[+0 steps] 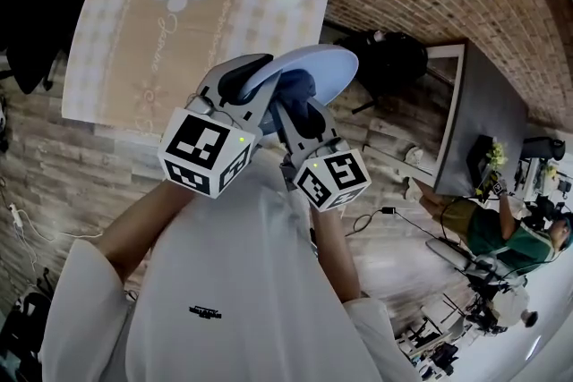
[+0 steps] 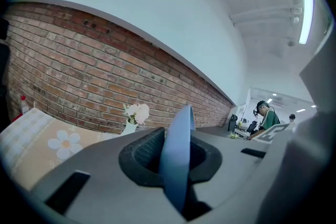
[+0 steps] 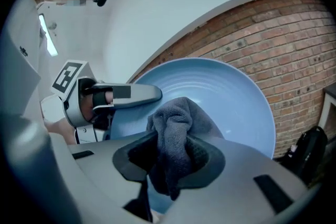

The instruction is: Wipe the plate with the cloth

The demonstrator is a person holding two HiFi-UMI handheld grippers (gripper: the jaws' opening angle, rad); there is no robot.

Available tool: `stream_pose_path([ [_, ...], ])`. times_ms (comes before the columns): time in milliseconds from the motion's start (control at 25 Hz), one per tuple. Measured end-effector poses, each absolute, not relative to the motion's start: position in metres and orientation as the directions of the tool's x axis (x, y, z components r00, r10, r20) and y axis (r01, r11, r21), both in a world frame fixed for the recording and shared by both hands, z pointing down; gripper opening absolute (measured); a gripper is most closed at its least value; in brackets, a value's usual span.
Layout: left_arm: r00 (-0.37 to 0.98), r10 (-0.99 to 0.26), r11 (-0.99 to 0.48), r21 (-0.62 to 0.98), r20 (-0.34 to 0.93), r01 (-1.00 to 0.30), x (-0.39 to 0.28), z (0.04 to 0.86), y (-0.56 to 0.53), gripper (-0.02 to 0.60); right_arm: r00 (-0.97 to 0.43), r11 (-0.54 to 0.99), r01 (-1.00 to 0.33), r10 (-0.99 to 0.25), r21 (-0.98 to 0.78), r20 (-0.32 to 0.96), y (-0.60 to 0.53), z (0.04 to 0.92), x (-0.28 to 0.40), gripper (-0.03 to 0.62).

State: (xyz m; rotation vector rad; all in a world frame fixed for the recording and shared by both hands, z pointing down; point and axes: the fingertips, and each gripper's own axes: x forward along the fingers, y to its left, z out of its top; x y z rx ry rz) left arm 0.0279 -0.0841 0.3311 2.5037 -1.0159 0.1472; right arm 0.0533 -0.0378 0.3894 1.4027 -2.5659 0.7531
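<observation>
In right tongs (image 3: pixel 170 161), cloth (image 3: pixel 176 126); beyond, plate (image 3: pixel 236 102)

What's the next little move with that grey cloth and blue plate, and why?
Probably sweep the bunched grey cloth, clamped in the right gripper, across the face of the round light-blue plate. The left gripper pinches the plate's rim and holds it in the air, and the cloth sits right in front of its face.

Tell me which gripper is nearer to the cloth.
The right. The right gripper is shut on the cloth itself; the left gripper is shut on the rim of the plate, beside the cloth and apart from it.
</observation>
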Motion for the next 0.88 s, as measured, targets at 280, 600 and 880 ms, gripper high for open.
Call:
stream_pose_path([
  [280, 0.751, -0.585, -0.683, 0.314, 0.305, -0.659, 0.036, 0.342, -0.069, 0.048, -0.549, 0.476, -0.832, -0.779, -0.284, 0.304, -0.044, 0.368, 0.063, 0.126],
  [600, 0.773, -0.556, -0.715, 0.297, 0.306, -0.632, 0.042, 0.339, -0.066, 0.048, -0.533, 0.483, -0.845, -0.797, -0.229, 0.285, -0.046, 0.359, 0.073, 0.126],
  [880, 0.733, -0.596, -0.649, 0.341, 0.327, -0.680, 0.030, 0.353, -0.074, 0.048, -0.523, 0.503, -0.852, -0.823, -0.145, 0.221, -0.044, 0.320, 0.067, 0.126],
])
